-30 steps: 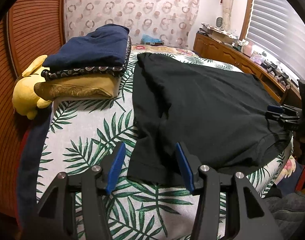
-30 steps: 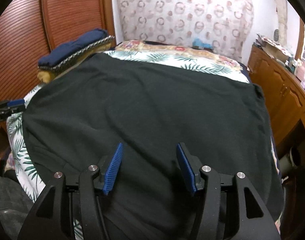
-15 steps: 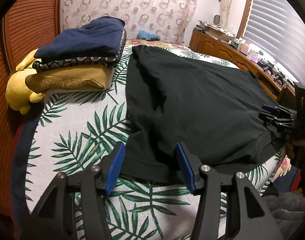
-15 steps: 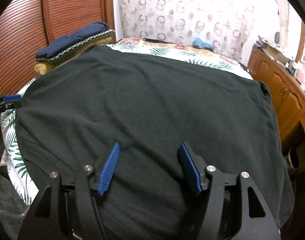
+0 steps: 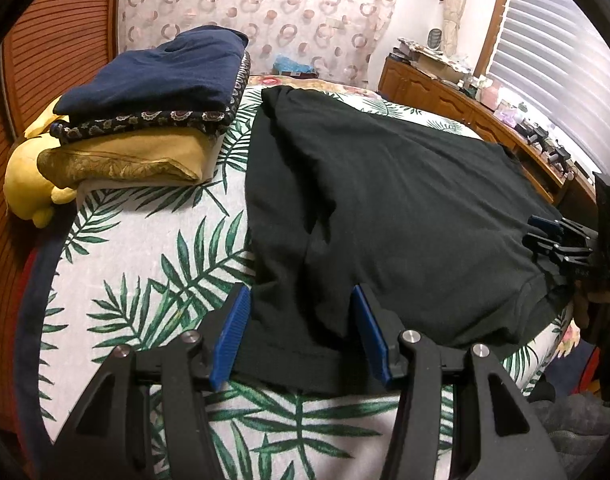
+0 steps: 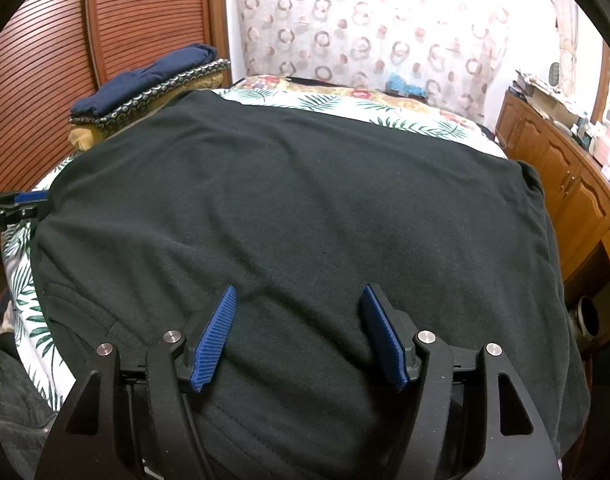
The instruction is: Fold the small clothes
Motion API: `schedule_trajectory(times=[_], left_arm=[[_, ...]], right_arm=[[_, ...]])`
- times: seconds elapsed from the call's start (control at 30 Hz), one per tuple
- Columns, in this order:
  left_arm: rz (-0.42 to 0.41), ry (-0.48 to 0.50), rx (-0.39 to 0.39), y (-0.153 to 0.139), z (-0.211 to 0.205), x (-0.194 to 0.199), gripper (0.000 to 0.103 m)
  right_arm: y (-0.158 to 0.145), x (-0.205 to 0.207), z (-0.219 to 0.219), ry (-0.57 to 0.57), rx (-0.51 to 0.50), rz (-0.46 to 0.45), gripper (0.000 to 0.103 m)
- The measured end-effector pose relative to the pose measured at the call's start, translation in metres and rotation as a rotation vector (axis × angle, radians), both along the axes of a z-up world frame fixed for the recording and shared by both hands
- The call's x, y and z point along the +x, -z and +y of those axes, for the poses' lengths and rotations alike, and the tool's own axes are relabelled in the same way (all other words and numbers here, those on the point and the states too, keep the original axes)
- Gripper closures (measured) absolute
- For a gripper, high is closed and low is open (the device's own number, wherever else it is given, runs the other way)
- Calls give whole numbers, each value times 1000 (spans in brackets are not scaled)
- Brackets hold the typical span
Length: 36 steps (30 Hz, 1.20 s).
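A black T-shirt (image 5: 393, 208) lies spread flat on a palm-leaf bedspread (image 5: 145, 264); it fills most of the right wrist view (image 6: 305, 208). My left gripper (image 5: 299, 312) is open, its blue fingers straddling the shirt's near left corner just above the cloth. My right gripper (image 6: 299, 320) is open and low over the shirt's near edge, close to the hem. The right gripper also shows at the right edge of the left wrist view (image 5: 561, 236). The left gripper shows at the left edge of the right wrist view (image 6: 17, 204).
A stack of folded clothes, navy on top (image 5: 157, 76), sits on a yellow cushion (image 5: 125, 160) at the bed's far left, beside a yellow plush toy (image 5: 25, 180). A wooden dresser (image 5: 465, 112) runs along the right. A wooden shutter wall (image 6: 105, 40) stands left.
My left gripper has moved forward and right, so its fingers now frame the shirt's corner. My right gripper has dropped lower and closer to the shirt's near edge.
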<state>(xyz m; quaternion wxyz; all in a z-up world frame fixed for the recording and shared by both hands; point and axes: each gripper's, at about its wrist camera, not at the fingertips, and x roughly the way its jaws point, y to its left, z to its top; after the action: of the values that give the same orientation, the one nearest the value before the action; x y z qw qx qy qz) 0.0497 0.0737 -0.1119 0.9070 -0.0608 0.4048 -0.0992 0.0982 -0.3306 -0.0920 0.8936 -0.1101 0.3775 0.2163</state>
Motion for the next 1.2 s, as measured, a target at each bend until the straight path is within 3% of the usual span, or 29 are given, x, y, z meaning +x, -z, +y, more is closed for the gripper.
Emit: schedule_trajectory(times=[0.2,0.37,0.5,0.73,0.93,1.2], left_arm=[[-18,12,12,1,-4,0,52],[-28,38,31,2,-5,-2,65],[-25,36,27,1,-3,-1,66],[-31,28,43,2,-6,-3,66],[-31,23,43,3,-6,-4,66],[-30,21,39,3,-6,-4,66]], right_arm=[[0,0,0,0,0,0,36],[1,0,0,0,1,0,36],[-1,-2,-3,4,12,3,36],[-37,-25,-82,168,57,-64,37],[-46,-31,-164,345,61,-55,54],[-23,-17,-176,321,123,56,74]])
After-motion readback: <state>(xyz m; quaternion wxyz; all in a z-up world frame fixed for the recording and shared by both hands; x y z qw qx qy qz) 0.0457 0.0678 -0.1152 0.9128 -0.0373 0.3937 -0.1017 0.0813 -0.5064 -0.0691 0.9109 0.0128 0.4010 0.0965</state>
